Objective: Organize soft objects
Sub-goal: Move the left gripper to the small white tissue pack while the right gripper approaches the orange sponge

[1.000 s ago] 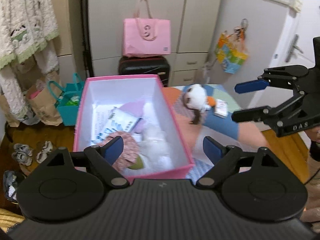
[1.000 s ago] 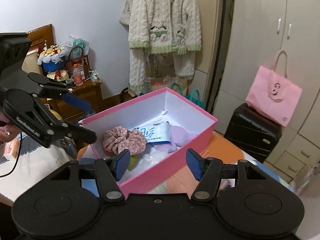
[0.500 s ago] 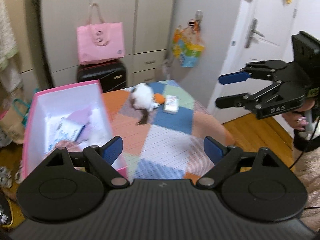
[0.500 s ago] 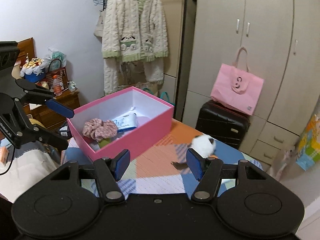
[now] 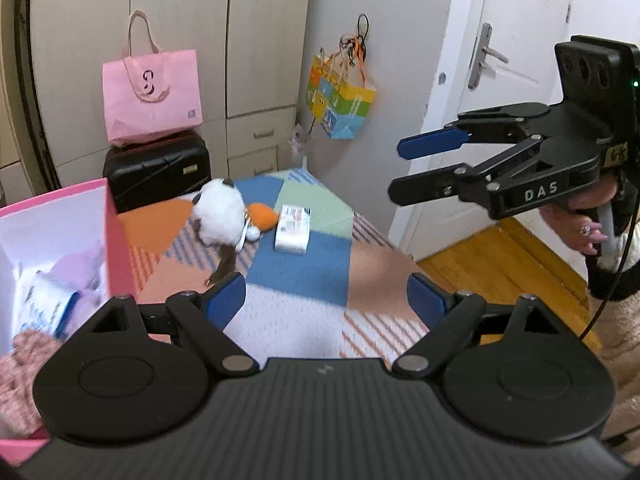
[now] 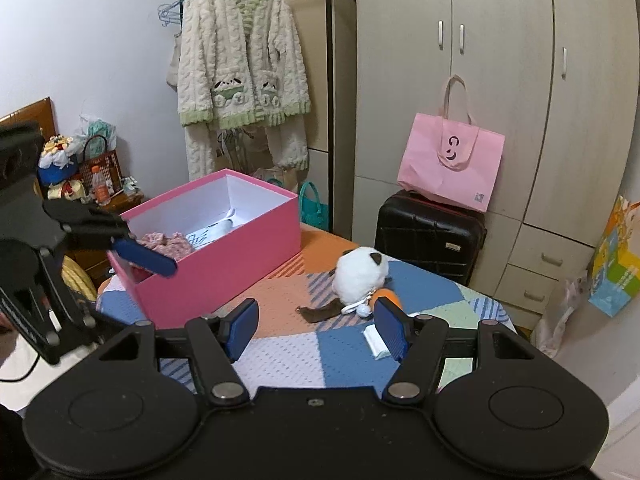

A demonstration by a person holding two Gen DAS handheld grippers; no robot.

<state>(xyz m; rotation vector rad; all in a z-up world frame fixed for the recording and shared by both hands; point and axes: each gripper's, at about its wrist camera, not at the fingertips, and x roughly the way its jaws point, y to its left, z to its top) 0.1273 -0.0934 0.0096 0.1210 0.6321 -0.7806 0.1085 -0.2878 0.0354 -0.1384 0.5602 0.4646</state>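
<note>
Left gripper (image 5: 326, 300): jaws spread wide, nothing between the blue pads; held above the near part of the patchwork cloth (image 5: 304, 272), pointing toward the plush toy.
Right gripper (image 6: 316, 326): jaws partly spread and empty; in the left wrist view it hangs in the air at right (image 5: 404, 172), held by a hand (image 5: 592, 232), clear of everything on the cloth.
Plush toy (image 5: 222, 212): lies on the cloth ahead of both grippers, apart from each; in the right wrist view it sits (image 6: 360, 276) just beyond the gap between the fingers, nearer the right-hand finger.
Plush toy, appearance: round white fluffy body, dark ear patches, an orange part on one side, a brown tail-like strip trailing toward the grippers, a small white loop at its side.
Tissue pack (image 5: 294, 230): flat white packet with a printed label, just beside the toy's orange part; partly hidden behind the right gripper's finger in the right wrist view.
Pink box (image 6: 224, 256): open, white inside, on the cloth to the left of the toy, near but apart from it.
Box contents: a pink floral scrunchie (image 6: 168, 242), a blue-and-white packet (image 5: 44, 308), a pale lilac soft item (image 5: 82, 270).
Background: black suitcase (image 6: 430, 236) with a pink tote bag (image 6: 450, 162) on top, before a wardrobe.
</note>
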